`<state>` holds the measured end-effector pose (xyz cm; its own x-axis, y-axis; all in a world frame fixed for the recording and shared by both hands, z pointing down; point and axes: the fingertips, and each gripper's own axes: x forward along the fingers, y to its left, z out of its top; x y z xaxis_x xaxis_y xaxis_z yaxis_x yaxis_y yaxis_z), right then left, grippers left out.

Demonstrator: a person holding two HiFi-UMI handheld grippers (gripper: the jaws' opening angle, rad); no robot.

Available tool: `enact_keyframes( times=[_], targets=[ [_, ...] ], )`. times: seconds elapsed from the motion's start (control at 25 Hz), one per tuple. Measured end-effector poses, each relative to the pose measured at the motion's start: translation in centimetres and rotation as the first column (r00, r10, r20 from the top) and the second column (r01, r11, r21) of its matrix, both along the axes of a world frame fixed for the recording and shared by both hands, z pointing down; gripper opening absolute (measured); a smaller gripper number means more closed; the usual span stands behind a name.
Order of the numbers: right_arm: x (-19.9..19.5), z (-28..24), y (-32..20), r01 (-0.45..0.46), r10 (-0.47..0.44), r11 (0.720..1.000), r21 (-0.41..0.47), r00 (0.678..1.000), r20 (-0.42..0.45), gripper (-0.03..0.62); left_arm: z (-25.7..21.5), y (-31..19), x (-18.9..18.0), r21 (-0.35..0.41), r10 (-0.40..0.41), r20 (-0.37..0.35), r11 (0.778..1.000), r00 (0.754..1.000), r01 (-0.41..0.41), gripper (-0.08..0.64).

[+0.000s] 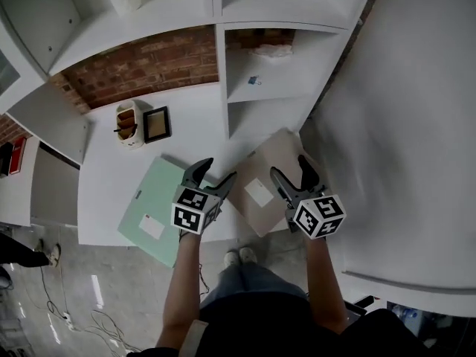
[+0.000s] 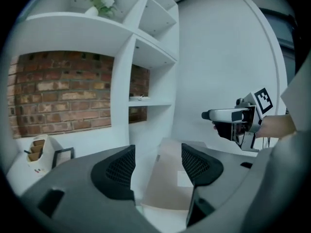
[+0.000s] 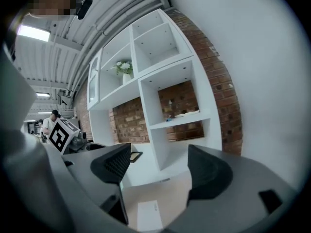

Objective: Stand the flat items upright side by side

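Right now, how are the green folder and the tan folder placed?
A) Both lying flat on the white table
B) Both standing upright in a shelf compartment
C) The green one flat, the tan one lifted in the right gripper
A: the green folder and the tan folder both lie flat on the white table, and the left gripper and the right gripper are open and hold nothing.

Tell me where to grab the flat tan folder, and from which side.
Pinch the near corner of the tan folder, coming from the front edge of the desk with the open right hand-held gripper. It lies flat, so only an edge fits the jaws, and that corner seems to overhang.
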<state>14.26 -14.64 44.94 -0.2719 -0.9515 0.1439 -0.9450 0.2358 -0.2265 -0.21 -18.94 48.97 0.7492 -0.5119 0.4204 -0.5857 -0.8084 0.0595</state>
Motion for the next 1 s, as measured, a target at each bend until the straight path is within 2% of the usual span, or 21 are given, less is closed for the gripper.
enact_keyframes(
  times=[0.2, 0.4, 0.52, 0.68, 0.88, 1.0],
  targets=[
    [3.8, 2.0, 1.5, -0.113, 0.114, 0.992, -0.059, 0.993, 0.01, 0.348, 2.7, -1.0, 3.8, -0.078, 0.112, 0.069, 0.991, 0.991, -0.106, 0.27],
    [6.7, 5.2, 3.2, -0.221, 0.231, 0.963, -0.157, 0.972, 0.05, 0.348, 5.5, -1.9, 6.7, -0.155, 0.22, 0.149, 0.968, 0.964, -0.197, 0.27],
    [7.5, 7.9, 4.4, -0.273, 0.299, 0.93, -0.245, 0.951, 0.077, 0.348, 7.5, -2.5, 8.0, -0.205, 0.271, 0.19, 0.951, 0.943, -0.232, 0.271],
    [7.9, 11.8, 5.9, -0.327, 0.387, 0.87, -0.369, 0.916, 0.102, 0.35, 10.0, -2.9, 9.5, -0.282, 0.342, 0.238, 0.92, 0.909, -0.272, 0.271],
    [7.8, 15.9, 7.0, -0.336, 0.455, 0.805, -0.489, 0.879, 0.145, 0.354, 12.5, -3.7, 10.3, -0.368, 0.386, 0.287, 0.889, 0.877, -0.271, 0.277],
    [7.6, 17.5, 7.1, -0.329, 0.475, 0.778, -0.535, 0.866, 0.159, 0.37, 13.7, -3.7, 10.6, -0.436, 0.422, 0.288, 0.857, 0.86, -0.275, 0.282]
  ],
)
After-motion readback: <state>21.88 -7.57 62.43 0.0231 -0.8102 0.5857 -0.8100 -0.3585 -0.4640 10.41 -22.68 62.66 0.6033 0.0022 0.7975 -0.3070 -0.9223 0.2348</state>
